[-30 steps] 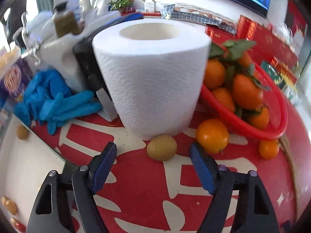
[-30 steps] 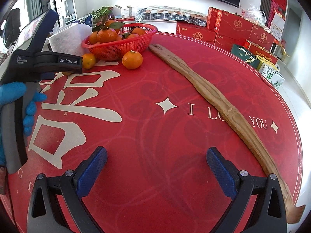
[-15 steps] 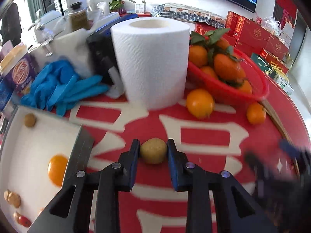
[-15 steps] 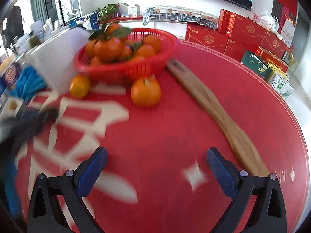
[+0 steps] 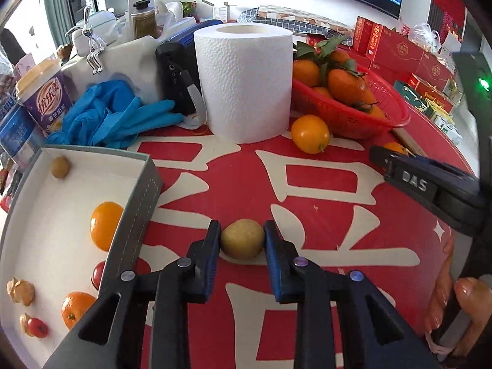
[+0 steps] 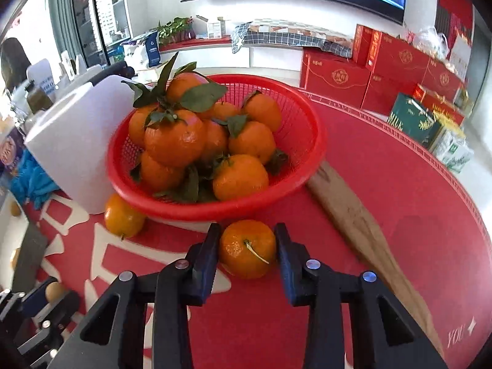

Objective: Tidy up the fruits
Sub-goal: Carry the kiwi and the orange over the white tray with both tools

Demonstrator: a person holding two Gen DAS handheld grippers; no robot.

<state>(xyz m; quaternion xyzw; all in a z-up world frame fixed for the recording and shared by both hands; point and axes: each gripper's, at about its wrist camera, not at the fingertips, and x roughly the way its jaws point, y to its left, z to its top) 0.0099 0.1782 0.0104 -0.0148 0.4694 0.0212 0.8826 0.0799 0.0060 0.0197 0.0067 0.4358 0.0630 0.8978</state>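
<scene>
Since a second ago both tongs have closed: the left tongs (image 5: 243, 240), then standing wide before a small brown fruit (image 5: 243, 238) at the foot of a paper roll (image 5: 244, 81), now pinch that fruit between their blue pads and have drawn it back toward the near side of the bench (image 5: 323, 190), beside the box (image 5: 140, 215). The right tongs (image 6: 247, 247), then wide over bare red cloth, have just been closing and now clasp a tangerine (image 6: 247, 248) just in front of the red basket (image 6: 307, 153).

That box, grey-walled and white inside, lies left of the held fruit and holds an orange (image 5: 106, 226), a second one lower down, a red fruit by the wall, another small brown fruit in the far corner, and a few pale, knobbly pieces I cannot identify. The basket is heaped with leafy tangerines; one loose orange (image 6: 123, 216) rests against its left side, next to the roll.

Blue gloves (image 5: 113, 117) lie behind the box. A purple cup (image 5: 46, 98) at the far left carries Chinese characters too small for me to read. In the left view the right tool bears the letters "DAS". Large cream characters cover the red cloth, and "YOU" shows at its lower right in the right view.
</scene>
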